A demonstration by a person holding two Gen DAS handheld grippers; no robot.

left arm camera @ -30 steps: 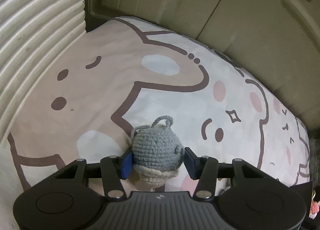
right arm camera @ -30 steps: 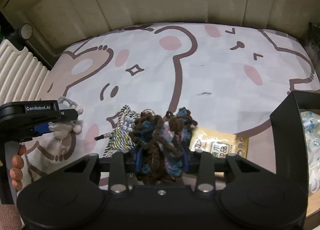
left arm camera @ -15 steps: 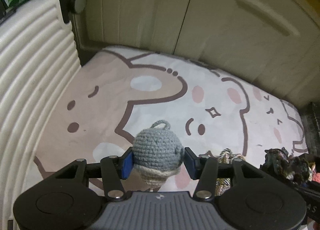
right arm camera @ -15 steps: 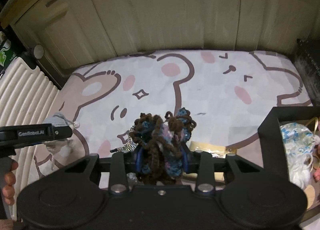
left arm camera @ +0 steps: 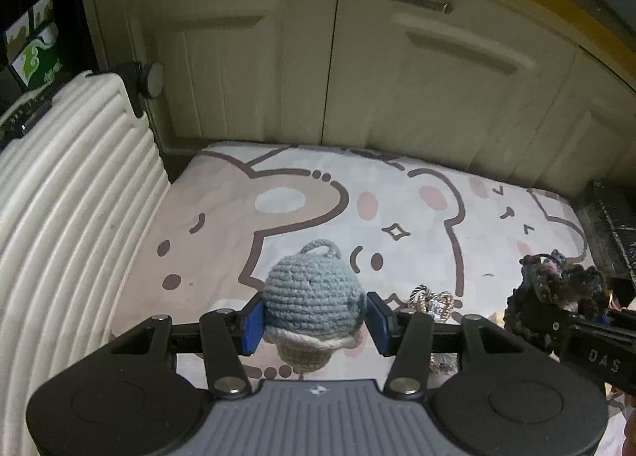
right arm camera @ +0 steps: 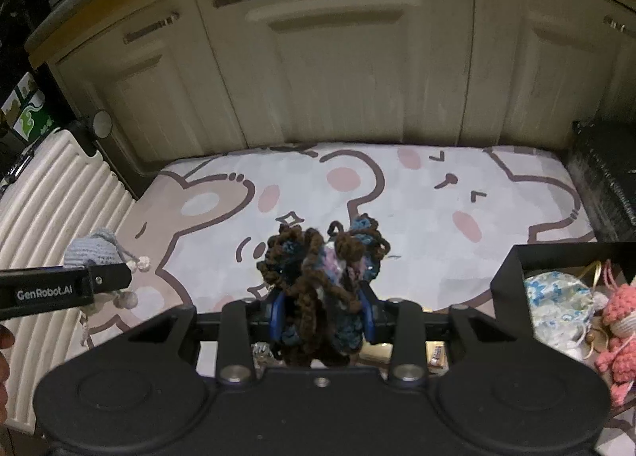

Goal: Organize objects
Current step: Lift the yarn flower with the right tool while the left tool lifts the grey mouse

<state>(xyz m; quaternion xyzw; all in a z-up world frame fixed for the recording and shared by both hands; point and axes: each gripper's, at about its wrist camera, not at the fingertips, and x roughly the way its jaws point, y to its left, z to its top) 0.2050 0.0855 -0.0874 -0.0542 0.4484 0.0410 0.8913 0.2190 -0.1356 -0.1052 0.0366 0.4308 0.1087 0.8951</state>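
The left hand-held gripper [left arm camera: 314, 321] pinches a grey crocheted toy [left arm camera: 312, 303] between its blue pads [left arm camera: 253, 323], the toy's round blue-grey head with a small loop at 12 o'clock, its cream underside partly hidden behind the gripper body at 6 o'clock; what figure the toy is meant to be is hard to make out. The right hand-held gripper [right arm camera: 322, 315] pinches a tangled yarn bundle [right arm camera: 324, 277] of brown, blue and pink strands, which covers most of its blue pads and hides what lies directly under it. Both grippers are held above a bear-print mat [left arm camera: 417, 217], pointing toward cream cabinet doors [left arm camera: 334, 58] at 12 o'clock. In the left wrist view the right gripper enters at 3 o'clock, cut off by the frame edge, and a striped cord knot [left arm camera: 431, 299] on the mat shows only partly between the two grippers. In the right wrist view the left gripper enters at 9 o'clock with the toy's pale dangling bobbles beside it, and fingertips of the holding hand [right arm camera: 4, 341] are barely visible at the edge. At 4 o'clock a black bin [right arm camera: 512, 269] holds a blue-patterned pouch [right arm camera: 560, 305] and a pink crocheted doll [right arm camera: 620, 333], both cut off. A cream packet [right arm camera: 375, 352] under the right gripper is mostly hidden. A ribbed white panel [left arm camera: 67, 217] stands at 9 o'clock
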